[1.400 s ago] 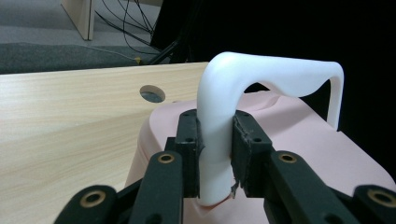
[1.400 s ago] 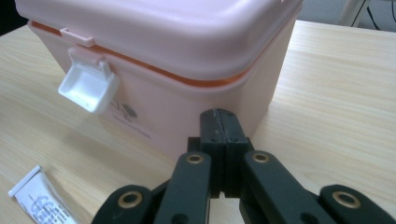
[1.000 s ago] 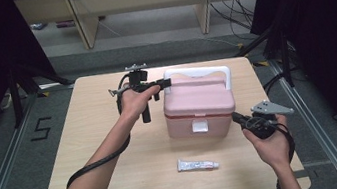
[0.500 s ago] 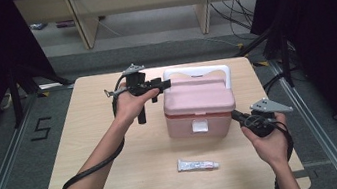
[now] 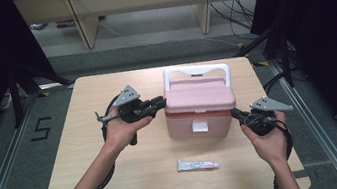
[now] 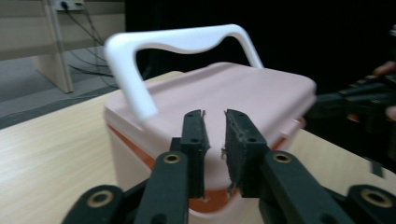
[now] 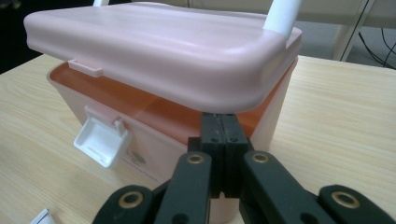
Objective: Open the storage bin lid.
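A pink box (image 5: 200, 101) with a white handle (image 5: 195, 69) stands in the middle of the table. Its white front latch (image 5: 199, 126) hangs down unfastened. The lid (image 7: 163, 46) sits a little raised, with an orange gap under it. My left gripper (image 5: 161, 100) is at the lid's left edge, its jaws slightly apart with nothing between them (image 6: 215, 116). My right gripper (image 5: 234, 113) is shut, its tips just under the lid's right rim (image 7: 220, 117). In the left gripper view the right gripper (image 6: 355, 98) shows blurred beyond the box (image 6: 243, 88).
A small white tube (image 5: 197, 164) lies on the wooden table (image 5: 119, 182) in front of the box, between my two forearms. Black frame rails run along both sides of the table. Shelving legs and cables stand on the floor behind.
My left gripper has come nearer to the person and lower, its tips now at the lid's left edge. The right gripper has barely moved.
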### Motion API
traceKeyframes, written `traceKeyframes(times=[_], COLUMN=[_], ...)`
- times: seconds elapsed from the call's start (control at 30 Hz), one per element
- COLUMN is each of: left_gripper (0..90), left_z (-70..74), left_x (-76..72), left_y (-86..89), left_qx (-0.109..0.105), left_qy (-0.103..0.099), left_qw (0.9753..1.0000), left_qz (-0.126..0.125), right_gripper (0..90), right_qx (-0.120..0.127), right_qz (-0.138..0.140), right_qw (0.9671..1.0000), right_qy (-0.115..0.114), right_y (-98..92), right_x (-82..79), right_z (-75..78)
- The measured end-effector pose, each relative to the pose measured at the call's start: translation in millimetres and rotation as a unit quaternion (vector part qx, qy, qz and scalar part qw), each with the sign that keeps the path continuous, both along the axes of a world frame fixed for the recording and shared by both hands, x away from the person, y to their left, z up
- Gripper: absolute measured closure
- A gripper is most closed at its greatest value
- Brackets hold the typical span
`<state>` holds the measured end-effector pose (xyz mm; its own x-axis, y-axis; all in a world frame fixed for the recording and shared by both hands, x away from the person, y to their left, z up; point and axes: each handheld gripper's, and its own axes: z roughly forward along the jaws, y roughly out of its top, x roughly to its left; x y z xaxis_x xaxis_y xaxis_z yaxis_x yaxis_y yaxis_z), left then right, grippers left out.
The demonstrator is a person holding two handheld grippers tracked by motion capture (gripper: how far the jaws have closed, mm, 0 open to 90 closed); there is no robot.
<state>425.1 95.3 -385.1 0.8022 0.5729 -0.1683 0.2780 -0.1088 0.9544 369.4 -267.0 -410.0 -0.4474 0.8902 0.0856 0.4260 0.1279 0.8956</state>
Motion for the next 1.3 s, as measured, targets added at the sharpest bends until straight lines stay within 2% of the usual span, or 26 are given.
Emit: traceKeyframes(times=[0.07, 0.13, 0.17, 0.2, 0.23, 0.37, 0.4, 0.53, 0.57, 0.6, 0.67, 0.73, 0.77, 0.8, 0.83, 0.87, 0.9, 0.97, 1.07, 1.1, 1.17, 1.3], left_gripper=[84.2, 86.3, 87.2, 87.9, 88.4, 89.6, 89.6, 89.6, 89.6, 89.6, 89.6, 89.6, 89.5, 89.4, 89.2, 89.0, 88.8, 88.5, 88.4, 88.3, 88.3, 88.6], left_z=[-4.7, -10.9, -14.1, -17.2, -20.1, -28.0, -28.8, -33.3, -34.6, -35.6, -38.1, -41.9, -44.2, -46.5, -48.1, -49.4, -50.4, -51.8, -54.2, -54.6, -56.4, -63.3], left_x=[-8.0, -14.0, -16.4, -17.5, -17.8, -17.3, -17.4, -16.2, -15.7, -15.3, -17.4, -22.0, -24.4, -26.2, -27.5, -28.3, -28.5, -27.7, -25.1, -24.8, -23.6, -20.0], left_y=[-2.2, -6.4, -9.0, -11.8, -14.2, -24.5, -27.1, -37.2, -39.6, -41.4, -45.0, -49.2, -51.4, -53.8, -55.9, -58.4, -61.1, -66.4, -73.3, -74.9, -78.1, -85.1], left_qx=[0.004, 0.016, 0.02, 0.024, 0.028, 0.031, 0.034, 0.045, 0.045, 0.047, 0.046, 0.047, 0.046, 0.043, 0.044, 0.044, 0.043, 0.046, 0.05, 0.052, 0.056, 0.066], left_qy=[-0.001, 0.001, 0.005, 0.007, 0.008, 0.016, 0.014, 0.006, 0.007, 0.006, 0.008, 0.004, 0.003, 0.0, -0.004, -0.009, -0.016, -0.028, -0.039, -0.037, -0.044, -0.05], left_qw=[0.9999, 0.9995, 0.9993, 0.999, 0.9989, 0.9985, 0.9984, 0.9978, 0.9979, 0.9977, 0.9976, 0.997, 0.9967, 0.9964, 0.9961, 0.9958, 0.9956, 0.9953, 0.9945, 0.9947, 0.9939, 0.993], left_qz=[-0.011, -0.028, -0.031, -0.036, -0.038, -0.042, -0.043, -0.047, -0.047, -0.048, -0.052, -0.061, -0.068, -0.074, -0.077, -0.08, -0.082, -0.081, -0.083, -0.081, -0.084, -0.084], right_gripper=[90.0, 90.0, 90.0, 90.0, 90.0, 90.0, 90.0, 90.0, 90.0, 90.0, 90.0, 90.0, 90.0, 90.0, 90.0, 90.0, 90.0, 90.0, 90.0, 90.0, 90.0, 90.0], right_qx=[0.0, -0.007, 0.005, -0.002, -0.01, -0.012, -0.004, -0.002, -0.008, -0.017, -0.004, 0.003, 0.0, -0.003, -0.013, -0.009, 0.003, -0.01, -0.015, -0.002, -0.014, -0.003], right_qz=[0.001, 0.001, -0.004, 0.0, -0.001, -0.002, 0.0, -0.003, -0.003, 0.0, -0.001, -0.004, -0.001, -0.006, -0.001, -0.001, -0.01, -0.003, -0.002, -0.007, -0.001, -0.001], right_qw=[1.0, 0.9999, 1.0, 1.0, 0.9999, 0.9999, 1.0, 1.0, 1.0, 0.9998, 1.0, 1.0, 1.0, 1.0, 0.9998, 0.9999, 0.9999, 0.9997, 0.9997, 1.0, 0.9997, 0.9998], right_qy=[0.0, -0.01, 0.0, -0.006, -0.012, -0.012, -0.006, -0.003, 0.0, -0.012, -0.008, -0.003, -0.008, 0.0, -0.014, -0.015, -0.004, -0.023, -0.02, -0.005, -0.019, -0.02], right_y=[0.5, 0.5, 2.6, 1.5, 0.5, 0.3, 1.3, 1.6, 0.8, -0.5, 1.2, 1.8, 0.9, 1.1, -0.4, 0.2, 2.5, 0.4, -0.1, 2.2, 0.2, 1.8], right_x=[0.3, 1.5, 0.1, 1.3, 1.8, 1.4, 1.4, 0.4, -0.1, 1.1, 1.3, 0.6, 1.7, 0.2, 2.2, 2.3, 0.6, 3.0, 3.1, 1.3, 3.5, 4.8], right_z=[0.3, 0.0, 0.0, 0.2, 0.6, 1.7, 1.3, 2.1, 3.2, 3.1, 3.3, 4.5, 4.7, 6.3, 6.3, 6.4, 7.4, 8.0, 9.4, 9.9, 9.9, 9.4])
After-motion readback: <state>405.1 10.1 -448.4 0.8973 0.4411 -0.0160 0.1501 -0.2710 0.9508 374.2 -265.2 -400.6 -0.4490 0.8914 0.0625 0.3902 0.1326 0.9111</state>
